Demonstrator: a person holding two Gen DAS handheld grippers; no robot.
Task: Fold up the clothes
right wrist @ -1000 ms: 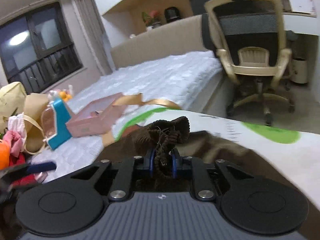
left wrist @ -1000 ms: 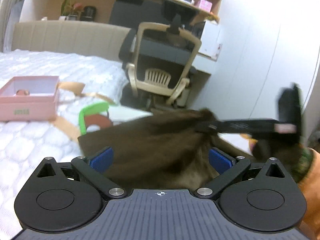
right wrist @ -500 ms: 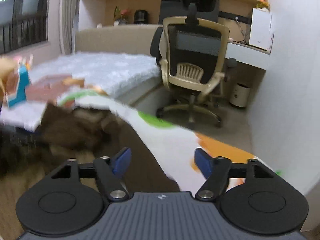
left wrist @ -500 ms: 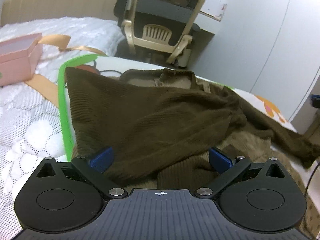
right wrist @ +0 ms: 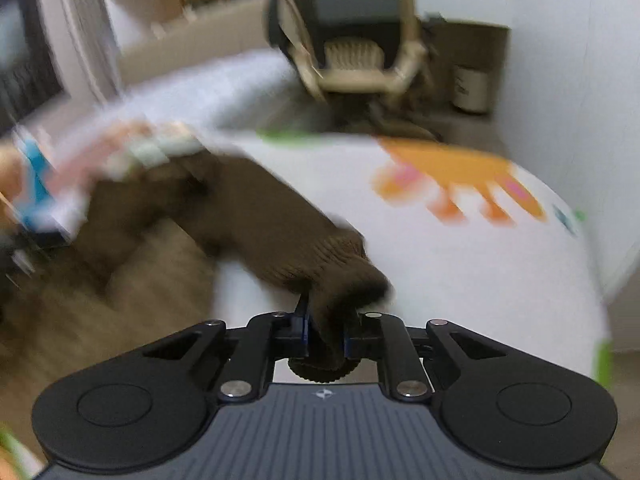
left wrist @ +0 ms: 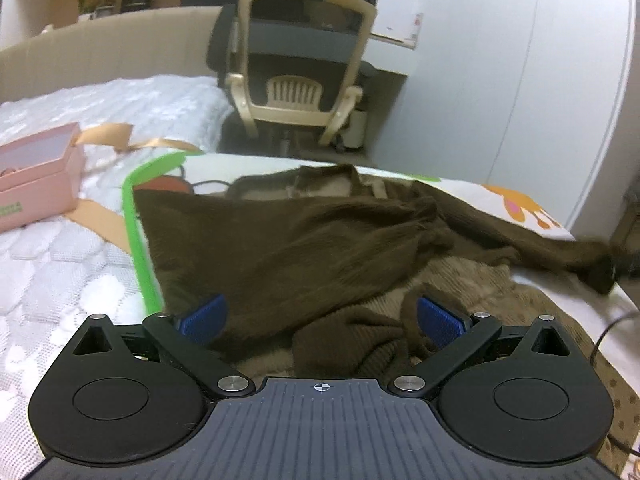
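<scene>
Since half a second ago my right gripper [right wrist: 325,334] has clamped the cuff of the brown sweater [left wrist: 304,248], which lies rumpled on the bed [left wrist: 60,264]. My left gripper [left wrist: 320,316] hangs open over the hem. I'd draw the sleeve out straight, slowly.

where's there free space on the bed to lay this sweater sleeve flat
Free: the white mat right of the sleeve cuff that the right gripper pinches, up to the orange print. Crowded: the bunched brown sweater ahead of the open left gripper, and the pink box side.
</scene>
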